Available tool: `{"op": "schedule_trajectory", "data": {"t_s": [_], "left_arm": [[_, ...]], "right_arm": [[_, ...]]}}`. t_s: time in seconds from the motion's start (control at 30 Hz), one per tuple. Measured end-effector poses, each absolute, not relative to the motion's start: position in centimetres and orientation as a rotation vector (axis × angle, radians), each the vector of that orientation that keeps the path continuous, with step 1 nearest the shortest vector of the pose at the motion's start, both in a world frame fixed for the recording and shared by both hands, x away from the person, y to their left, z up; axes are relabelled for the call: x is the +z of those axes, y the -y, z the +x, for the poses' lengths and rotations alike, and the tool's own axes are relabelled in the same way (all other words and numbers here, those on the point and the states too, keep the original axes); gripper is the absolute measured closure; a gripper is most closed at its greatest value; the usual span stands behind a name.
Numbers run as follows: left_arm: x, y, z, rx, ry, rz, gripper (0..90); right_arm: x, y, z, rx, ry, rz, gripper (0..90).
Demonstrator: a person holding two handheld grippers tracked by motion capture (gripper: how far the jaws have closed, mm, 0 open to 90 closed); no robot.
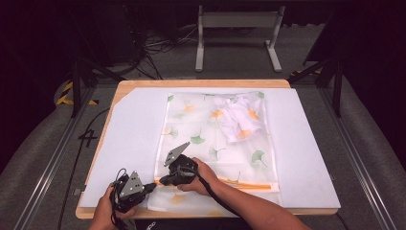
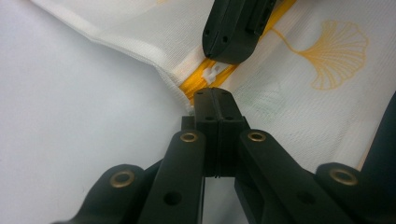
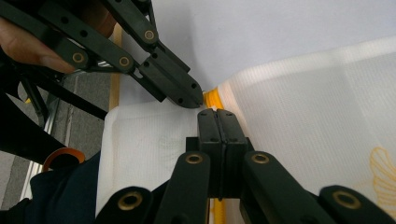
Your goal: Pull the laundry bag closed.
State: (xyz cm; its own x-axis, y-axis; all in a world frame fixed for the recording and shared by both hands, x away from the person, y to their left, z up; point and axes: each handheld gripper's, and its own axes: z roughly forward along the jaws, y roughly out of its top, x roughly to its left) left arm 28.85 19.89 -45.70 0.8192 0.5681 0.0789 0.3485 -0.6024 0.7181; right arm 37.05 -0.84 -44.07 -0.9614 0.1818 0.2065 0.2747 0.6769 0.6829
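White mat on wooden table [image 1: 119,88]; mesh bag [image 1: 215,143] lies flat, its orange zipper [image 1: 249,184] running left-right along the near edge. Left gripper [image 2: 215,100] clamps the zipper's left end; right gripper [image 3: 217,121], jaws closed, just beside it.

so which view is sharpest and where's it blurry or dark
High view: table evenly lit, surroundings dark, mesh bag soft. Left gripper view: zipper crisp, left gripper links blurred near the lens. Right gripper view: right gripper sharp, lower left corner dim.
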Motion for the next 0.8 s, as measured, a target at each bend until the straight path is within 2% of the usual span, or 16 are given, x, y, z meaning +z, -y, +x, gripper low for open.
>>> {"op": "schedule_trajectory", "data": {"t_s": [0.43, 0.8], "left_arm": [[-45.7, -19.9, 28.8, 0.387, -0.674, 2.265, 90.0], [-45.7, -19.9, 28.8, 0.399, -0.662, 2.273, 90.0]], "right_arm": [[-43.8, 1.6, 37.0, -1.170, 2.760, -0.393, 90.0], [-44.5, 0.4, 37.0, -1.153, 2.733, -0.434, 90.0]]}}
